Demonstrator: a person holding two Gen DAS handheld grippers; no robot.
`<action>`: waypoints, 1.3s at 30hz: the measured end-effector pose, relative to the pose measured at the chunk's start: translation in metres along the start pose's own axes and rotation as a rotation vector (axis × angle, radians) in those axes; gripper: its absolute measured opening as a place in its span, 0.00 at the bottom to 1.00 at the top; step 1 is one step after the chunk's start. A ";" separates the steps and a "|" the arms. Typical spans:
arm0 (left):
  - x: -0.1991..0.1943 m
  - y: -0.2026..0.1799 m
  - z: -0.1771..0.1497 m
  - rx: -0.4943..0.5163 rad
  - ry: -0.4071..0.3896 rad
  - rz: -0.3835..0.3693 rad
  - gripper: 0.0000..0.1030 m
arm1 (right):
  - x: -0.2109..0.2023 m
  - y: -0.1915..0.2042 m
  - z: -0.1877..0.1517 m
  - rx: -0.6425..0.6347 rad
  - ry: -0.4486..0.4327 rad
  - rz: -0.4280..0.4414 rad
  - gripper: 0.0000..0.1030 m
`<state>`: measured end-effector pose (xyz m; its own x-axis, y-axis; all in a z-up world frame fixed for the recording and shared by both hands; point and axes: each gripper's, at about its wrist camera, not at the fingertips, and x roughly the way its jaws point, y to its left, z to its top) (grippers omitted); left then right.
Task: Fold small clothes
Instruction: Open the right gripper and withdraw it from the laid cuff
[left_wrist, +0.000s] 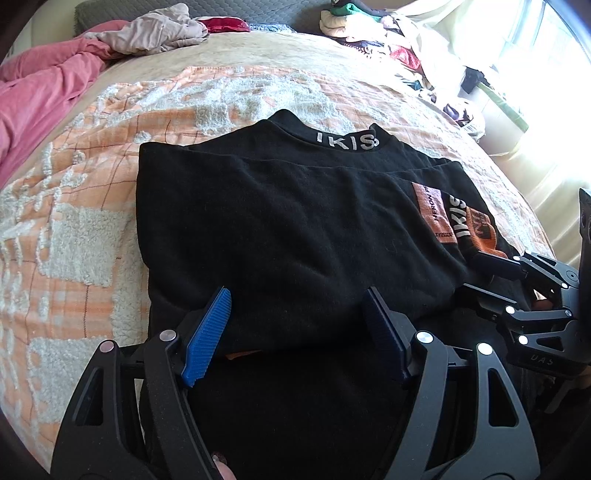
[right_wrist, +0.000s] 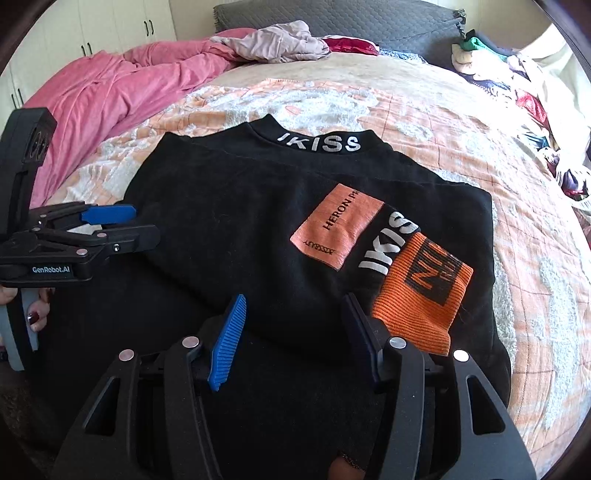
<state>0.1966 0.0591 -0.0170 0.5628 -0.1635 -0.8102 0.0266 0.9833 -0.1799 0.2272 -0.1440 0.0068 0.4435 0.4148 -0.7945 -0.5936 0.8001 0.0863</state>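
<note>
Bed blanket (right_wrist: 424, 110): orange-white, bare room upper centre and right.
Black top (right_wrist: 240, 206): folded, centre frame, collar toward upper edge.
Left gripper (left_wrist: 295, 325): released, over near hem.
Right gripper (right_wrist: 291, 332): released, nothing between pads, beside orange cuff (right_wrist: 421, 295).
Advice: pinch both hem corners evenly, fold toward collar.

A black top (left_wrist: 295, 229) with white letters on its collar lies partly folded on a bed (left_wrist: 92, 229) with an orange and white blanket, and the left claw (left_wrist: 295, 325) hangs wide apart just over its near edge while the right claw (left_wrist: 484, 273) sits at its right side.
</note>
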 end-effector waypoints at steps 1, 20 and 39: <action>0.000 0.000 0.000 -0.001 -0.001 -0.001 0.64 | -0.002 -0.001 0.000 0.002 -0.009 0.002 0.53; -0.023 -0.004 0.004 -0.011 -0.054 -0.016 0.80 | -0.028 -0.009 0.006 0.043 -0.106 -0.020 0.92; -0.059 -0.013 0.009 0.021 -0.153 0.029 0.91 | -0.067 -0.020 0.010 0.102 -0.230 -0.002 0.95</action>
<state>0.1703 0.0571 0.0378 0.6832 -0.1224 -0.7199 0.0247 0.9892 -0.1448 0.2159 -0.1834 0.0638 0.5924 0.4917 -0.6382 -0.5271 0.8356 0.1546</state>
